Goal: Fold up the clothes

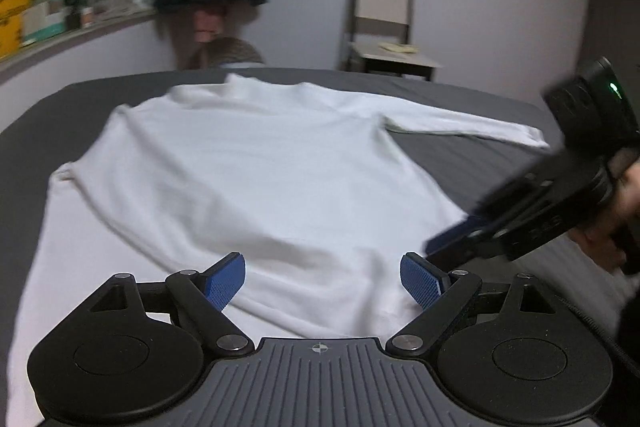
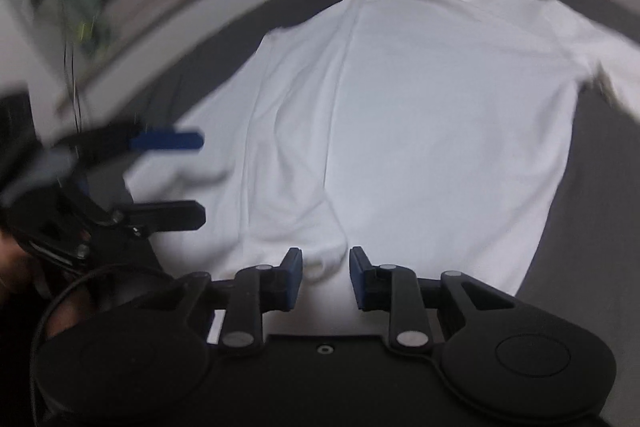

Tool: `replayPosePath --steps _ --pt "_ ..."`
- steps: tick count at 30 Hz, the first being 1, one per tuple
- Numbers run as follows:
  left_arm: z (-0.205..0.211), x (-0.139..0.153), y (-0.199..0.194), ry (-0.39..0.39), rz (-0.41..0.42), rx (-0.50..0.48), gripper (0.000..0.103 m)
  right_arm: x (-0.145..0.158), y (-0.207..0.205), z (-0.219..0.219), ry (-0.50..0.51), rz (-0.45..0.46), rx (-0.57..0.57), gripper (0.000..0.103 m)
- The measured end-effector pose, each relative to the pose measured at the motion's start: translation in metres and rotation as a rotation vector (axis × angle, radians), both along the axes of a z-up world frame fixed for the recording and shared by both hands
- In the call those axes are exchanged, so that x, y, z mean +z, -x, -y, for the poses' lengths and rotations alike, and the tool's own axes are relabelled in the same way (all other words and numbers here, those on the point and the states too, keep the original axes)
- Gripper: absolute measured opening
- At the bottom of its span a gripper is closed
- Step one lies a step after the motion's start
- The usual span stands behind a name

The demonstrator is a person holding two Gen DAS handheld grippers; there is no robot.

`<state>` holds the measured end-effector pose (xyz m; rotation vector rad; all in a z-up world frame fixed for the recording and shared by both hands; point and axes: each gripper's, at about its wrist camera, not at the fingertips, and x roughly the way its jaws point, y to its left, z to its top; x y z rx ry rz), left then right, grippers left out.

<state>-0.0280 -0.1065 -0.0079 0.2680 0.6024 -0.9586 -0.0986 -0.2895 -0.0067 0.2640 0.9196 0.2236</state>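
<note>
White long-sleeve shirt point(image 1: 256, 163) spread flat mid-frame on dark bed point(image 1: 460, 87), one sleeve out upper right. Left gripper point(image 1: 322, 281) wide apart, empty, over hem. Right gripper point(image 2: 326, 277) partly parted, empty, bottom centre.

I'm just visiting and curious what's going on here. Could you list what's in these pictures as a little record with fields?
garment: white long-sleeved shirt, spread flat, not yet folded
surface: dark grey bed
sleeve: one sleeve stretched out to the side
left gripper: open, above the shirt's near edge, holding nothing
right gripper: open, a fold of shirt between its fingers, not gripped
background: chair by the wall, cluttered shelf
</note>
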Motion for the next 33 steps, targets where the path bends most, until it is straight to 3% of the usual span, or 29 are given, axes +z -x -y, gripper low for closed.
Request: replayPosePath --steps 2,7,12,13,14,15,22,24,25,31,33 --pt "0.007 0.000 0.009 -0.039 0.026 -0.039 0.089 0.001 0.001 -0.011 0.075 0.010 0.026 0.027" --pt "0.024 -0.016 0.033 -0.226 0.119 -0.074 0.089 -0.011 -0.005 -0.029 0.232 -0.023 0.045 0.027" --pt "0.033 -0.018 0.048 -0.292 0.208 -0.075 0.088 -0.014 -0.007 -0.029 0.193 -0.014 0.016 0.027" --pt "0.034 -0.018 0.051 -0.304 0.226 -0.075 0.083 -0.014 -0.007 -0.029 0.189 -0.009 0.020 0.027" --pt "0.036 -0.019 0.054 -0.316 0.244 -0.075 0.062 -0.015 -0.008 -0.031 0.192 -0.014 0.036 0.027" --pt "0.037 -0.019 0.056 -0.329 0.262 -0.075 0.054 -0.016 -0.008 -0.034 0.206 -0.015 0.045 0.027" --pt "0.048 -0.029 0.076 -0.417 0.318 -0.126 0.053 -0.015 -0.007 -0.040 0.217 -0.022 0.064 0.027" --pt "0.051 -0.031 0.078 -0.414 0.317 -0.129 0.027 -0.015 -0.009 -0.040 0.216 -0.017 0.068 0.027" --pt "0.052 -0.031 0.078 -0.408 0.309 -0.130 0.020 -0.015 -0.009 -0.040 0.216 -0.014 0.070 0.027" --pt "0.042 -0.024 0.077 -0.290 0.270 -0.088 0.011 -0.017 -0.007 -0.046 0.247 0.003 0.062 0.025" --pt "0.033 -0.016 0.077 -0.227 0.273 -0.055 0.011 -0.010 -0.004 -0.049 0.276 0.049 0.029 0.004"
